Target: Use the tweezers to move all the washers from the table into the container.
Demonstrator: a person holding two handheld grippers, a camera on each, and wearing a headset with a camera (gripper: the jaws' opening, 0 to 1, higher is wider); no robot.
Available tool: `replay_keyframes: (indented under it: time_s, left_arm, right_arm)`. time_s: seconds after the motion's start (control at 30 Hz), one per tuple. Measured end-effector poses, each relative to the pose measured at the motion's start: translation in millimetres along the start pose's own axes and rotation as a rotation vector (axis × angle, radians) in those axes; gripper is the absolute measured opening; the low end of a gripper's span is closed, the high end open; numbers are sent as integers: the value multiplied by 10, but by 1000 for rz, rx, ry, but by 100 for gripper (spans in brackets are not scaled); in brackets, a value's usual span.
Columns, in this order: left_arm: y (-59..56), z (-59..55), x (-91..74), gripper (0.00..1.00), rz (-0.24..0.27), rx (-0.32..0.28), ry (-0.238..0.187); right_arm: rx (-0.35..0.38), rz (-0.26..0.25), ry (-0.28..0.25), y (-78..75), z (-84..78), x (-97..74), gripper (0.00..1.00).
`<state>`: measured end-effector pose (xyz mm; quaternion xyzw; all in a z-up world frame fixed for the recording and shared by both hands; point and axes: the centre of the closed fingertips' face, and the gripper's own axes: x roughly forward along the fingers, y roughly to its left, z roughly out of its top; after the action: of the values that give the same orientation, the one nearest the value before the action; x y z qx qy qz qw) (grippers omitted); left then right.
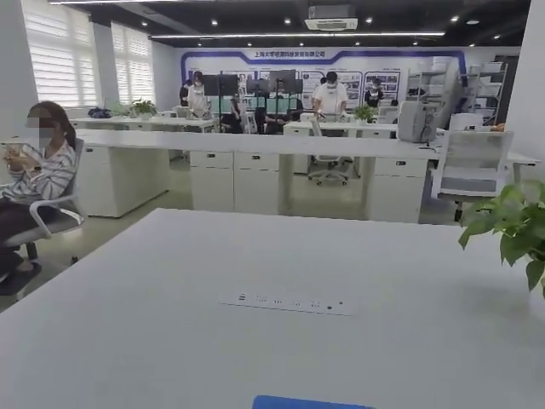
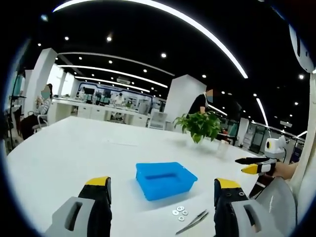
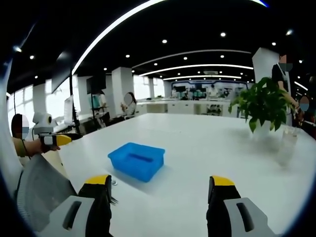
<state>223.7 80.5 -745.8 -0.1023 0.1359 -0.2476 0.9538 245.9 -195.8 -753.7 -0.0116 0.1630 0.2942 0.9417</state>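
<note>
Nearest the lens in the left gripper view, the left gripper (image 2: 163, 183): black jaws with yellow tips, spread wide, pinching nothing, raised above the white surface (image 2: 74, 148). Just beyond, between the jaws and toward the right one, a small cluster of washers (image 2: 179, 213) flat on the surface. Just beside them on the right, the tweezers (image 2: 193, 220), lying untouched. Behind the washers, near but apart, the blue container (image 2: 165, 178), open-topped, inside too small to make out. Farther back, a potted plant (image 2: 200, 126) on the same surface.

In the right gripper view, the right gripper (image 3: 160, 181): jaws also spread wide and empty, pointed toward the container from the other side, with the plant at far right and the left gripper off at the left edge, held in a hand.

In the head view, a blue sliver of the container at the bottom edge, a recessed socket strip (image 1: 289, 302) mid-surface, and people (image 1: 330, 94) at desks beyond.
</note>
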Motion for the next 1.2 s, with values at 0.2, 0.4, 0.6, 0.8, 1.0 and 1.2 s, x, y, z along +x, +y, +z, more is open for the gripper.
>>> replay_keyframes:
  time_s: [0.2, 0.4, 0.6, 0.8, 1.0, 1.2]
  left_arm:
    - [-231, -301, 40, 61, -167, -30, 203]
    - [-349, -525, 86, 42, -288, -6, 358]
    - [-343, -738, 155, 21, -349, 114, 504]
    - [-420, -913, 271, 21, -433, 241, 625]
    - [-420, -1184, 247, 17, -499, 433, 797]
    - [-399, -1344, 252, 13, -519, 577, 901]
  right_arm:
    - [28, -23, 33, -81, -70, -42, 71]
    - [-15, -34, 60, -99, -109, -76, 60]
    - [-61, -31, 92, -89, -160, -84, 53]
    - [-87, -25, 112, -64, -180, -85, 48]
    - [-95, -8, 125, -28, -194, -83, 46]
    - [-85, 15, 128, 10, -200, -76, 44]
